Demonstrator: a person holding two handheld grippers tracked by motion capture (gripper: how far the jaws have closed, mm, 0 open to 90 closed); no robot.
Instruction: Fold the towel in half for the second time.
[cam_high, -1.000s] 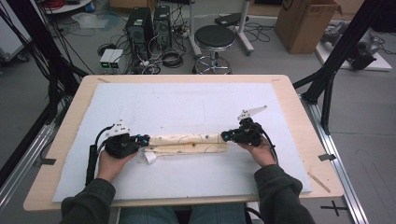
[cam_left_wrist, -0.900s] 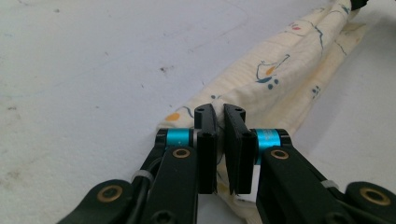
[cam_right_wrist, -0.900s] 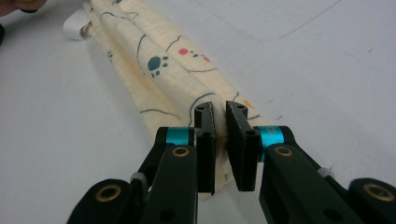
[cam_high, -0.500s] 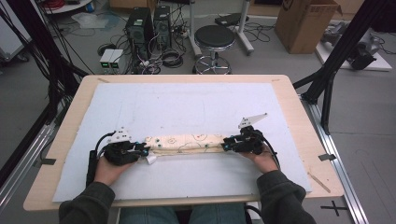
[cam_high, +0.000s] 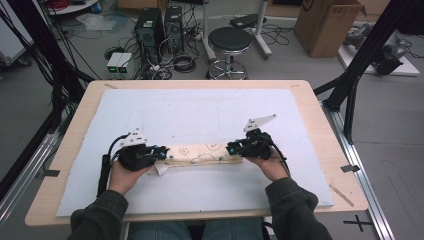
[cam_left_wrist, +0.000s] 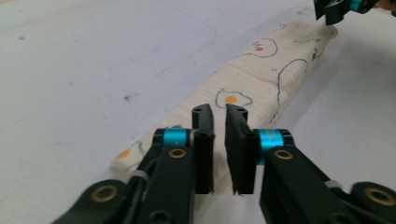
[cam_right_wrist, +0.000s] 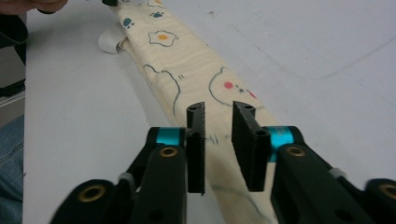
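A long folded cream cloth (cam_high: 200, 152) printed with fried eggs and cat outlines lies flat across the white mat. My left gripper (cam_high: 162, 151) hovers over its left end and my right gripper (cam_high: 231, 148) over its right end. The left gripper (cam_left_wrist: 219, 111) has just been closing; its jaws stand a narrow gap apart, the cloth (cam_left_wrist: 261, 79) below them and nothing between them. The right gripper (cam_right_wrist: 219, 108) has also just been closing, and its slightly wider gap shows only the cloth (cam_right_wrist: 187, 70) beneath. A white tag (cam_right_wrist: 108, 44) pokes out at the cloth's far end.
The white mat (cam_high: 210, 110) covers most of the wooden table (cam_high: 320, 130). Beyond the table, on the floor, stand a round stool (cam_high: 229, 42), computer towers (cam_high: 160, 25) with cables, and a cardboard box (cam_high: 327, 25). Black frame posts (cam_high: 357, 75) flank the table.
Over the last half second both grippers drew slightly away from the person and a little inward along the cloth. The cloth lies where it was.
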